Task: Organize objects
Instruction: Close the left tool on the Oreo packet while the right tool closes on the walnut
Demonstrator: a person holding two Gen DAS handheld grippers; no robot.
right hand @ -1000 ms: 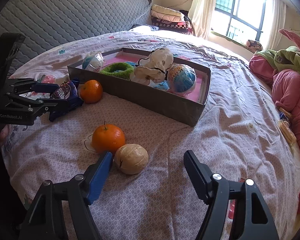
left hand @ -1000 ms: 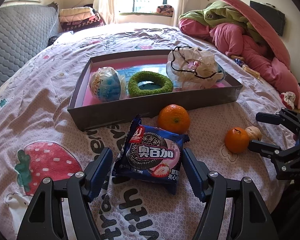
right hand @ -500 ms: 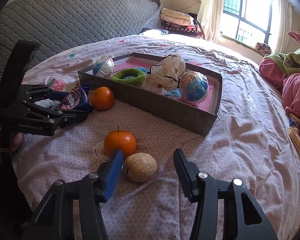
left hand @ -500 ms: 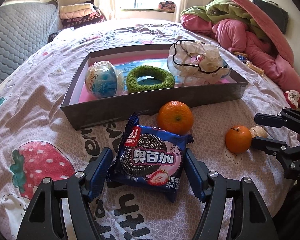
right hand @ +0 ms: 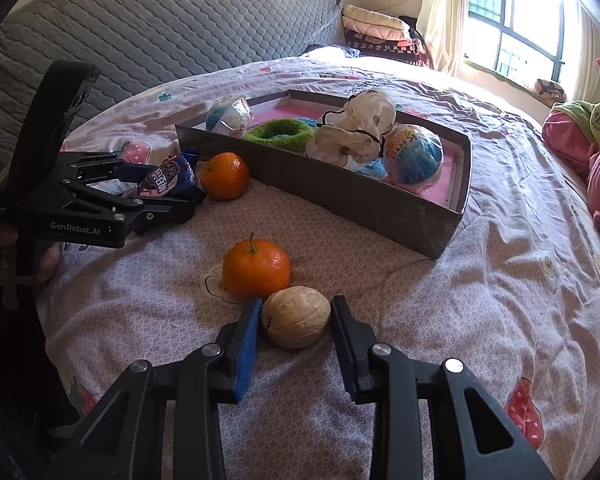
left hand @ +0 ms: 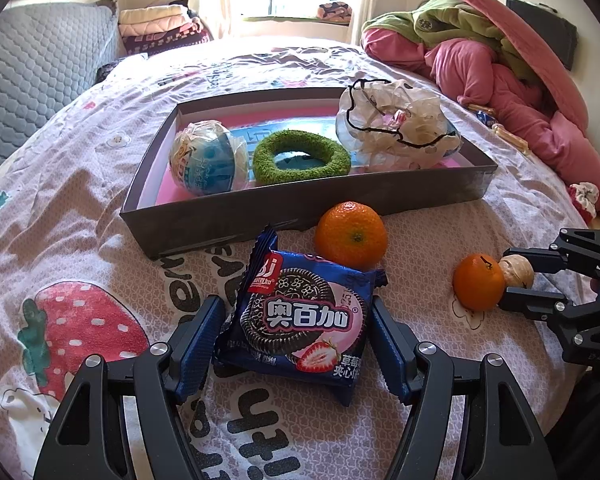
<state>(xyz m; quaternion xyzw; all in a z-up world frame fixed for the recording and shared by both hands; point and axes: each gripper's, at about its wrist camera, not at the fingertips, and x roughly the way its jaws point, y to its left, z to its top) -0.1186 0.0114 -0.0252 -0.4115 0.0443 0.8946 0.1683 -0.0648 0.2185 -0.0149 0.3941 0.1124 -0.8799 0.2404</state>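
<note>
Here's the bed (left hand: 79, 216), spread with a pink strawberry-print sheet, and a shallow grey box (left hand: 340, 206) sits on it toward twelve o'clock. Just in front of the box lies a tangerine (left hand: 351, 234), touching the blue cookie packet (left hand: 300, 316) at its seven o'clock. Over at three o'clock, a second tangerine (left hand: 478, 282) rests against a walnut (right hand: 295, 322).

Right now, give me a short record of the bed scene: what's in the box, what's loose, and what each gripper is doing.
surface: patterned bedsheet
box: two wrapped balls, green ring, crumpled plastic bag
loose: cookie packet, two oranges, walnut
left gripper: open, fingers either side of cookie packet, packet lying on sheet
right gripper: jaws closing around walnut, which touches the nearer orange
farther orange: beside box wall
</note>
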